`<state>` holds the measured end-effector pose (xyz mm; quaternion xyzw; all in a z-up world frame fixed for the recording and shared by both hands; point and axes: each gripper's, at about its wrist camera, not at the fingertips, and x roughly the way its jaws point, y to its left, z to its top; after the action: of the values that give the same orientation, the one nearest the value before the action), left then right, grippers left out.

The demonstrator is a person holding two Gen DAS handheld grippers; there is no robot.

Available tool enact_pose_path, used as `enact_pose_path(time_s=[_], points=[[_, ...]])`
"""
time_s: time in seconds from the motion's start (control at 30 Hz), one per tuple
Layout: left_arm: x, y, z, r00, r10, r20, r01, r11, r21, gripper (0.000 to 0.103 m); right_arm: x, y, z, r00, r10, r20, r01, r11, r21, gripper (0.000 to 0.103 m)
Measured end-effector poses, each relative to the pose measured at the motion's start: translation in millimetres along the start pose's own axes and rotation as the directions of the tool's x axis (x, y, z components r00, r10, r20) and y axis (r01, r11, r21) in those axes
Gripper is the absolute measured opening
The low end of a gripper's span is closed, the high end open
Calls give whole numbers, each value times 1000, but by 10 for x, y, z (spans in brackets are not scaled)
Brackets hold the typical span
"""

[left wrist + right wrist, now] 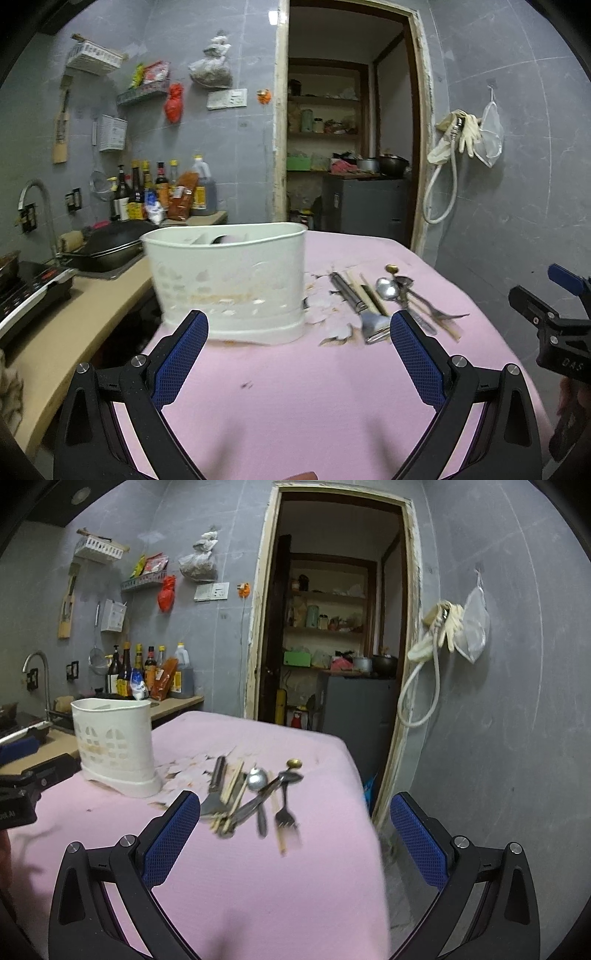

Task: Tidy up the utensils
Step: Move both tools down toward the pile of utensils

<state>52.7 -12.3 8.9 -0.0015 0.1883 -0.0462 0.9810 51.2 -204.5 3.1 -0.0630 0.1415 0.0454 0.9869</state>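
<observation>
A white perforated utensil holder (229, 284) (116, 746) stands upright on the pink table (295, 387) (258, 867). To its right lies a loose pile of utensils: a spatula (351, 295) (214, 786), wooden chopsticks (371, 295) (234, 788), a spoon (387, 287) (257, 778) and a fork (439, 312) (285, 812). My left gripper (299, 325) is open and empty, hovering short of the holder. My right gripper (291, 805) (554, 310) is open and empty, short of the pile.
Peeled patches (332, 317) mark the table cover beside the holder. A counter (74, 325) to the left carries an induction cooker (26, 291), a black pan (110, 243) and bottles (162, 192). The table's right edge (369, 812) drops toward a doorway (332, 627).
</observation>
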Motion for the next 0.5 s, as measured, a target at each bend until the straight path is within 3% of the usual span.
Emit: enact_pose_path(time_s=[0.27, 0.43, 0.5], points=[[483, -354, 318, 989, -93, -117, 100, 994, 53, 96, 495, -468, 284, 991, 66, -112, -66, 998, 8, 103], [928, -499, 395, 969, -126, -212, 144, 987, 70, 96, 915, -746, 324, 964, 160, -214, -141, 985, 101, 103], [1103, -540, 436, 960, -134, -245, 157, 985, 75, 88, 1068, -833, 311, 948, 199, -247, -169, 976, 138, 99]])
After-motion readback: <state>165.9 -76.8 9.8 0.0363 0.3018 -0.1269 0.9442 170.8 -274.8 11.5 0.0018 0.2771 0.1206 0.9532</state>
